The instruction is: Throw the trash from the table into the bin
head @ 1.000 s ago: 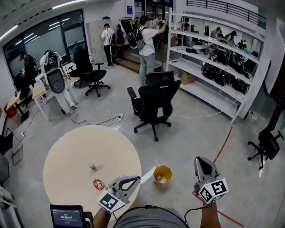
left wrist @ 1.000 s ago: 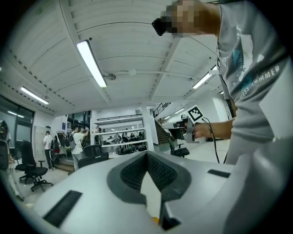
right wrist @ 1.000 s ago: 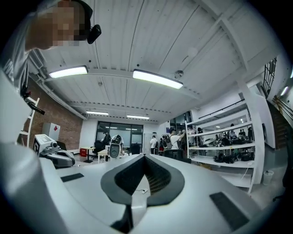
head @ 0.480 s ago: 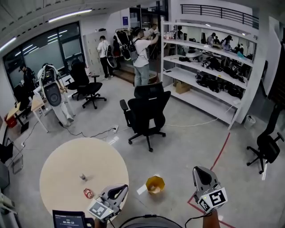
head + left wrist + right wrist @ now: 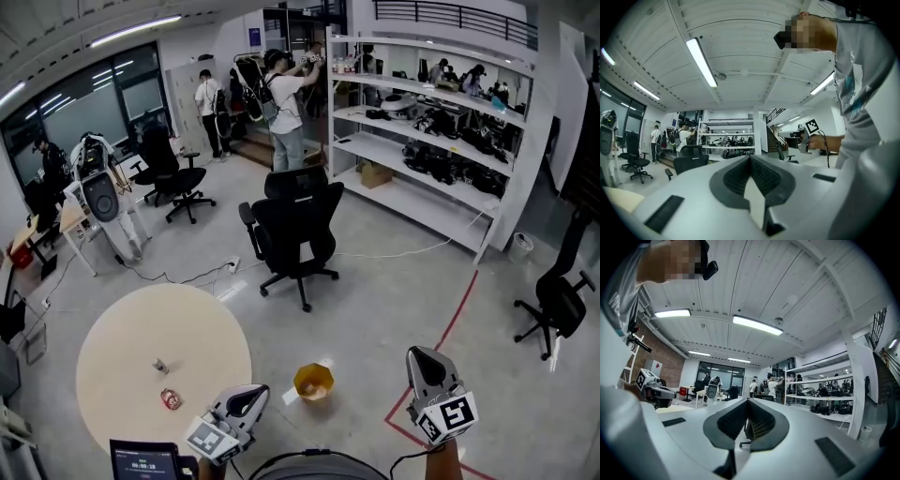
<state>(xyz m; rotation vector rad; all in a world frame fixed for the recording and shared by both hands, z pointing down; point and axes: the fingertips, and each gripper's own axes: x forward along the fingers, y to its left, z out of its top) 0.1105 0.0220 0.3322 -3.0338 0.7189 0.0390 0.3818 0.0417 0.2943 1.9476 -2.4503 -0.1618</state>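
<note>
Grey ribbed pads [image 5: 736,176] of our left gripper [image 5: 255,395] meet on nothing; our right gripper [image 5: 419,356] is likewise closed, empty. A crumpled red wrapper [image 5: 171,398] and a small grey scrap [image 5: 160,365] lie on the round beige table [image 5: 112,347]; the yellow bin [image 5: 313,382] stands right of it.

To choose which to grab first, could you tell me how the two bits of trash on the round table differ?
The red wrapper is red; the grey scrap is pale grey. The red wrapper lies nearer the person's edge; the grey scrap sits further in. The red wrapper looks larger than the grey scrap. Both rest on the round table.
</note>
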